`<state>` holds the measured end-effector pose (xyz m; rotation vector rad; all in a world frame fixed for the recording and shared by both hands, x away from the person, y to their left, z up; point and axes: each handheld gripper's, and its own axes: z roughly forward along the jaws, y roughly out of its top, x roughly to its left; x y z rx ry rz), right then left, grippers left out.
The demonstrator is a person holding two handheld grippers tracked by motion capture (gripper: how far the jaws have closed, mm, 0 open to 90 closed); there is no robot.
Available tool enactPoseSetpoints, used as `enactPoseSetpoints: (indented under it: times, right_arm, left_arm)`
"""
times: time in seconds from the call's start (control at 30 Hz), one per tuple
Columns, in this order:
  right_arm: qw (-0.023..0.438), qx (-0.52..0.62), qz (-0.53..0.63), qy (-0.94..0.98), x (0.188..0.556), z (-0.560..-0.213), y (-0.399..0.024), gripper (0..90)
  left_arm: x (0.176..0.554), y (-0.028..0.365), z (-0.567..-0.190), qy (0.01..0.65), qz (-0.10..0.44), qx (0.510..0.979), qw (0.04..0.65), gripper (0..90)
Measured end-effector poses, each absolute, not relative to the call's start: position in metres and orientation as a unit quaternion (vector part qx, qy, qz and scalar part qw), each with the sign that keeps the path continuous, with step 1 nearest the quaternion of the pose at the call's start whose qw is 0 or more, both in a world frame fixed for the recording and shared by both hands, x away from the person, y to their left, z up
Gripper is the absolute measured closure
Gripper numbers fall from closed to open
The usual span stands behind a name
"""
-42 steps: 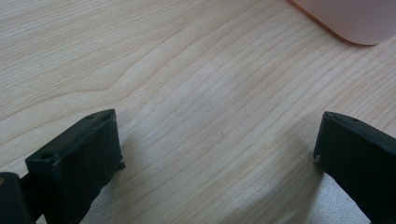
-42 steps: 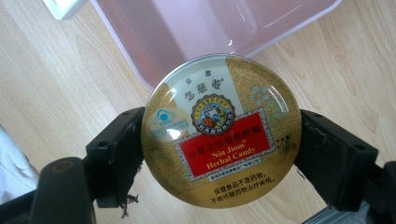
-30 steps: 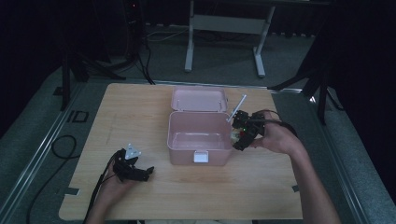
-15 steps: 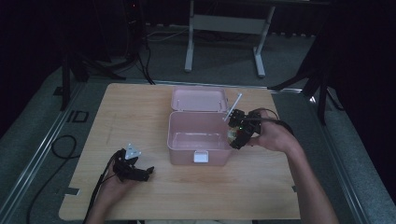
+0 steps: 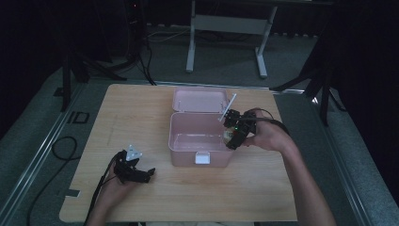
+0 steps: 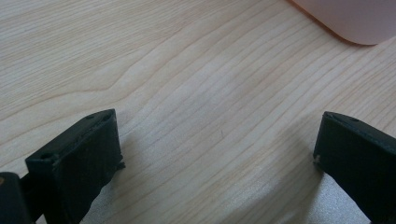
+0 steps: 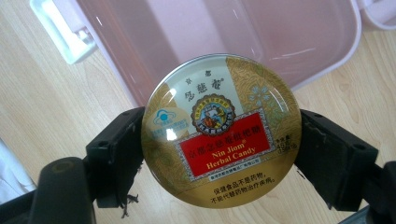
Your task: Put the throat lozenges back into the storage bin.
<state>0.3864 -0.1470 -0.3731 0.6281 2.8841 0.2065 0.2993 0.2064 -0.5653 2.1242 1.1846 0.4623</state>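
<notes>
A round gold candy tin (image 7: pixel 221 133) with a red label is clamped between the jaws of my right gripper (image 7: pixel 219 154). That right gripper (image 5: pixel 234 134) hovers over the right rim of an open pink plastic box (image 5: pixel 188 149), whose lid (image 5: pixel 197 100) lies back flat behind it. The box interior (image 7: pixel 224 32) looks bare in the right gripper view. My left gripper (image 5: pixel 141 175) rests low on the wooden table (image 5: pixel 141 117) to the front left of the box, jaws wide apart over bare wood (image 6: pixel 219 135).
A white latch (image 5: pixel 202 158) sits on the box's front wall. A corner of the pink box (image 6: pixel 345 21) shows at the top right of the left gripper view. Cables trail off the table's left side. A metal stand (image 5: pixel 226 28) is on the floor beyond the table.
The right gripper has shifted slightly left and down with the tin, toward the box opening. The left gripper has stayed put.
</notes>
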Motion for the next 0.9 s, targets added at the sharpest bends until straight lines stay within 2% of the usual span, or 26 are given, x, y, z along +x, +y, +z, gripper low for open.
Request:
enactPoseSetpoints:
  times: [0.9]
  right_arm:
    - [0.084, 0.195, 0.067, 0.975, 0.391, -0.376, -0.124, 20.4]
  left_arm:
    - [0.299, 0.206, -0.565, 0.452, 0.177, 0.811, 0.327, 0.9]
